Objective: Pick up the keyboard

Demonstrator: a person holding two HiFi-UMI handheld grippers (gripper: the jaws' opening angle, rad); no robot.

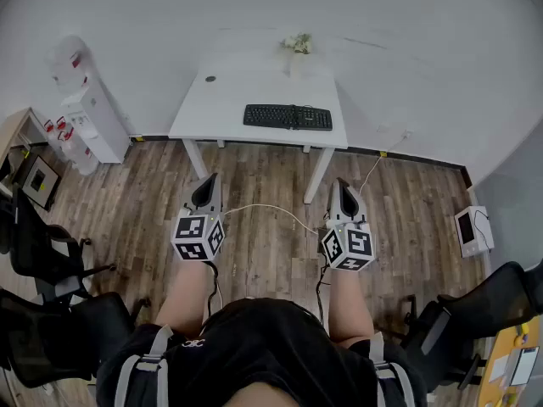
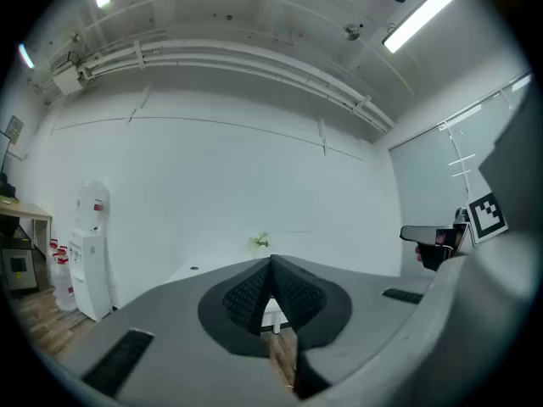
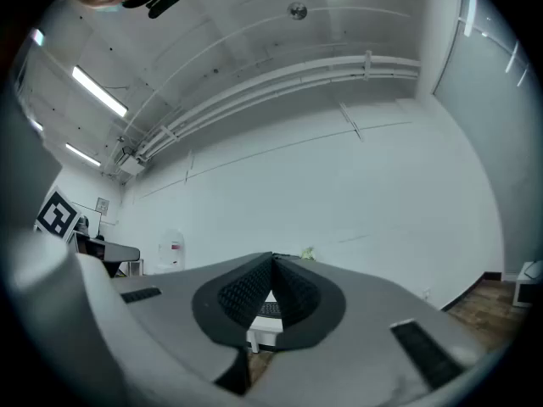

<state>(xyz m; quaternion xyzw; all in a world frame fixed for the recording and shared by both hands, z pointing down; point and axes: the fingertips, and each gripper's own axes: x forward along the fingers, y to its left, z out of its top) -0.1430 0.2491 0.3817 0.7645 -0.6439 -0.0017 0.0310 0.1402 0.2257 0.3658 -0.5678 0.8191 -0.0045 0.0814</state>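
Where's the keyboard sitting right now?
In the head view the black keyboard lies on the right half of the white desk, near its front edge, with a small plant behind it.

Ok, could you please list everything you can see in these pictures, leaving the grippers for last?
table: one, white, against the far wall
keyboard: one, black, on the table, towards its near right side
plant: one, small, pale green, at the table's back edge
water dispenser: one, white with red marks, left of the table
office chairs: several, black, at the lower left and lower right edges
cable: one, white, on the wooden floor in front of the table
box: one, white, on the floor at the right
left gripper: one, grey, jaws shut, empty, well short of the table
right gripper: one, grey, jaws shut, empty, well short of the table
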